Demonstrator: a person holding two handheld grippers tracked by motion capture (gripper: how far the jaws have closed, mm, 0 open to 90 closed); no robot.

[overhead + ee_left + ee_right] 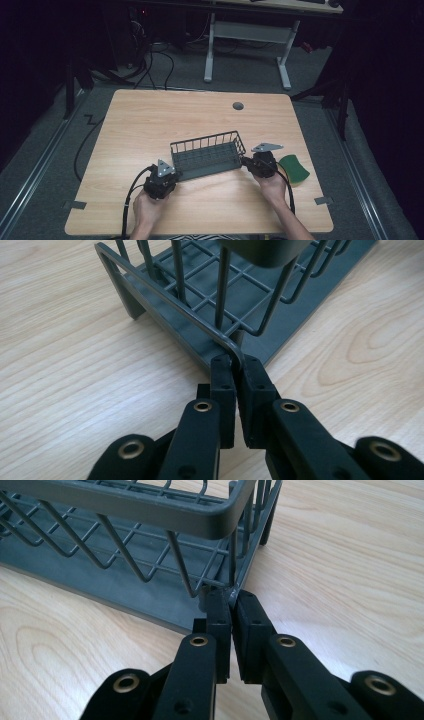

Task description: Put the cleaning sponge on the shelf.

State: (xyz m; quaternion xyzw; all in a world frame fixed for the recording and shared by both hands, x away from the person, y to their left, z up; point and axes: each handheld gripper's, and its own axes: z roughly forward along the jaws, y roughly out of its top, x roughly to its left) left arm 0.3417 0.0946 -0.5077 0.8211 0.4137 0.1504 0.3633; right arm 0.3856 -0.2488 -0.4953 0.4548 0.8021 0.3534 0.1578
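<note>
A dark grey wire rack (206,154) on a flat grey base lies on the wooden table (150,120), a little right of the middle. My left gripper (175,172) is at its near left corner, shut on the bent wire rim (235,347) there. At the rack's right end my right gripper (245,161) is shut on a thin wire at the near corner (232,592). In both gripper views the black jaws (235,365) (231,600) pinch the wire between their tips. A hand holds each gripper from below.
A green and yellow sponge (294,169) lies on the table just right of my right gripper. A small grey cap (238,106) sits in the table's far edge. Beyond the table stand a white desk frame (247,42) and cables on the floor.
</note>
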